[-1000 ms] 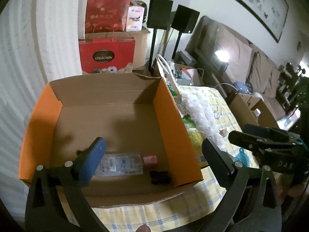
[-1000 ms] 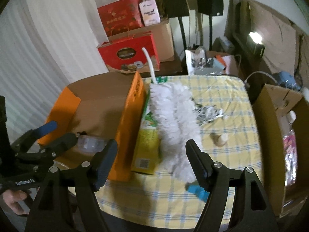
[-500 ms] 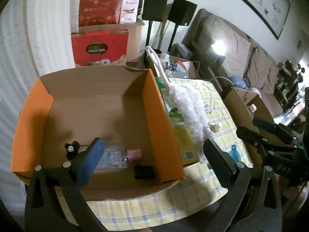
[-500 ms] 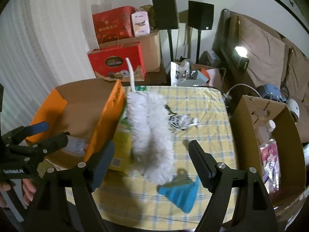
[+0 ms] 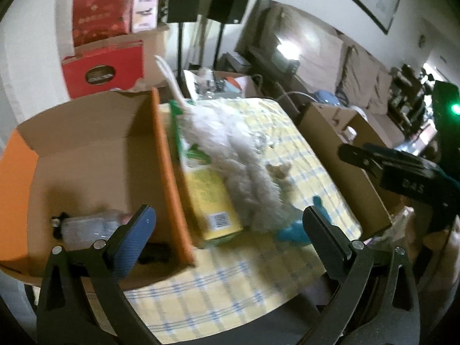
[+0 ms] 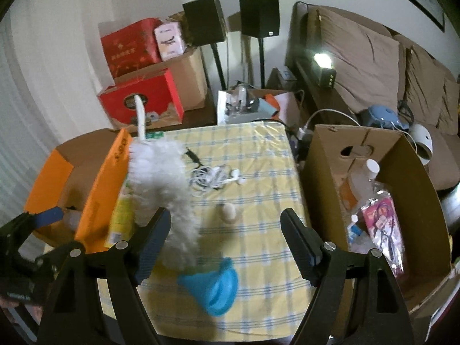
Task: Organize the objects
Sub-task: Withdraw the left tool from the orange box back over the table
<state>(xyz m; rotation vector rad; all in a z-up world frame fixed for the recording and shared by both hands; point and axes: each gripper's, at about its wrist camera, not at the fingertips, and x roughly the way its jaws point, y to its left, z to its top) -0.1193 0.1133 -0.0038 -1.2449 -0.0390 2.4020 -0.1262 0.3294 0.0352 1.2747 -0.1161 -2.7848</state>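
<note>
A table covered with a yellow checked cloth [image 6: 258,189] stands in a living room, with a brown sofa [image 6: 373,57] and two black speakers [image 6: 258,17] behind it.

An orange-sided cardboard box [image 5: 161,155] sits on the table's left side. It holds a clear plastic bottle [image 5: 86,227] lying on its side and small dark items near the front wall; these are blurred. A second, plain brown cardboard box [image 6: 325,166] stands at the table's right edge and contains a white-capped bottle [image 6: 371,169] and a pink packet [image 6: 382,230].

A yellow and green carton [image 5: 210,201] lies flat just beside the orange box's right wall. A white fluffy duster [image 6: 164,178] lies partly over the carton, its white handle [image 6: 140,115] pointing toward the far edge.

A blue funnel [image 6: 215,287] lies on its side on the cloth near the front edge, touching the duster's tip. A tangle of white earphone cable [image 6: 215,176] lies mid-table, and a small beige object [image 6: 228,212] sits between the cable and the funnel.

The left gripper [image 5: 230,238] hovers over the near edge of the table, fingers spread wide and holding nothing. The right gripper [image 6: 225,241] hovers above the funnel, fingers likewise spread wide and empty.
</note>
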